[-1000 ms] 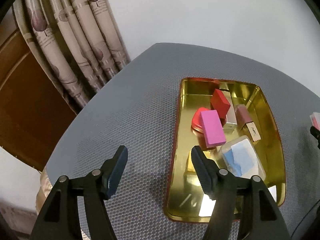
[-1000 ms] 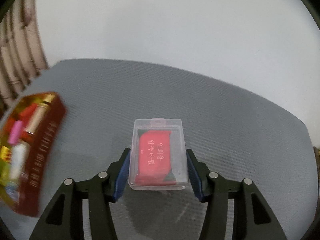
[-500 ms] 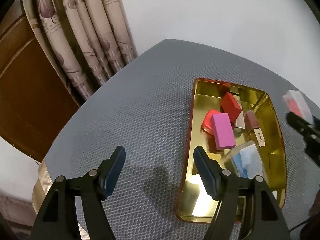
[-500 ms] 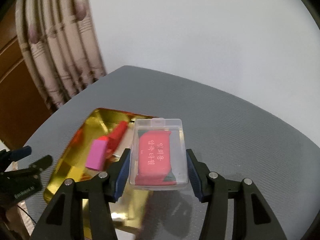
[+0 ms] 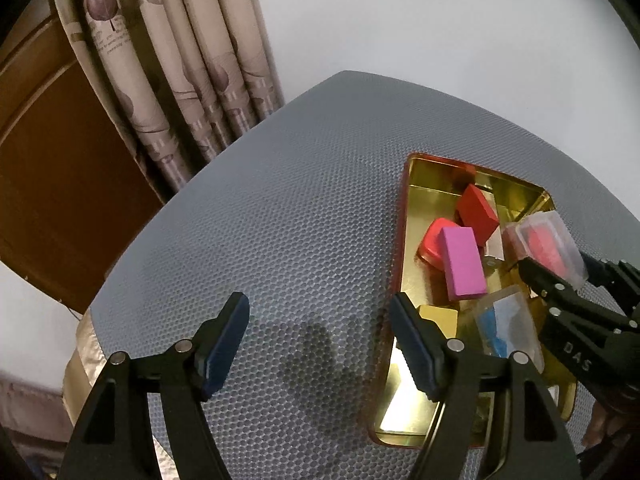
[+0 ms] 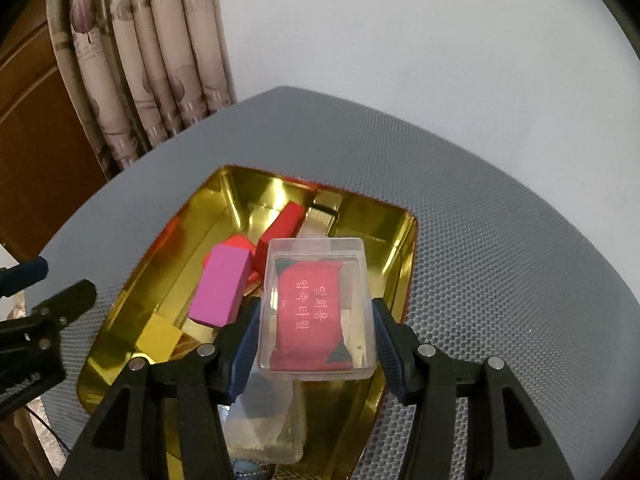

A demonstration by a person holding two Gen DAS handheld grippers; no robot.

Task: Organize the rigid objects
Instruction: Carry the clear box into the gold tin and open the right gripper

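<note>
Both claws matter: your right gripper (image 6: 316,354) pinches the clear box (image 6: 316,308) over the crowded tin (image 6: 404,240) at frame centre, so it may land tilted on the pink block (image 6: 222,288), while your empty left gripper (image 5: 320,340) is opening.

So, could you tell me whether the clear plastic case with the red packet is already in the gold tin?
Not yet: the clear plastic case is gripped above the gold tin.

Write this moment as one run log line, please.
right gripper: shut on clear case, over gold tray | left gripper: opening, nothing between jaws, beside tray | tray: pink block, red block
</note>
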